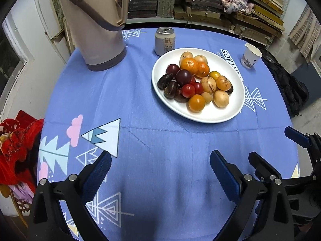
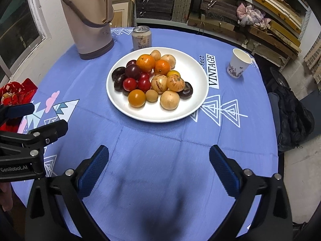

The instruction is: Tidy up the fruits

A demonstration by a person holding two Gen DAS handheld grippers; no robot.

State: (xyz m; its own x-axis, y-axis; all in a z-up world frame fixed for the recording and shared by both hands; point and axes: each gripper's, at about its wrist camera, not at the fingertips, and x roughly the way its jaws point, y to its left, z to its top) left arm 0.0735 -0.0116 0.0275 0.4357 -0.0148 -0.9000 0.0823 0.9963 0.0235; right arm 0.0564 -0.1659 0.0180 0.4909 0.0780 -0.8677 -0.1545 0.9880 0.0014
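Blue-padded fingers [image 2: 94, 172] of our right gripper [image 2: 159, 170] wide apart, nothing between; left gripper [image 1: 160, 175] likewise wide, empty; round white plate [image 2: 197, 80] heaped with mixed fruits [image 2: 152, 80] sits at 12 o'clock from right gripper, 1 o'clock from left; we judge right nearer

Bare tablecloth [image 2: 160, 170] before plate [image 2: 124, 108]: clear approach. Can [image 2: 141, 38], thermos [image 2: 88, 20] crowd far side; cup [image 2: 238, 63] well right.

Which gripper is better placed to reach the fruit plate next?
Right, probably. The white plate of fruit lies nearly straight ahead of the right gripper; from the left gripper it sits off to the right. Both jaws are open, empty.
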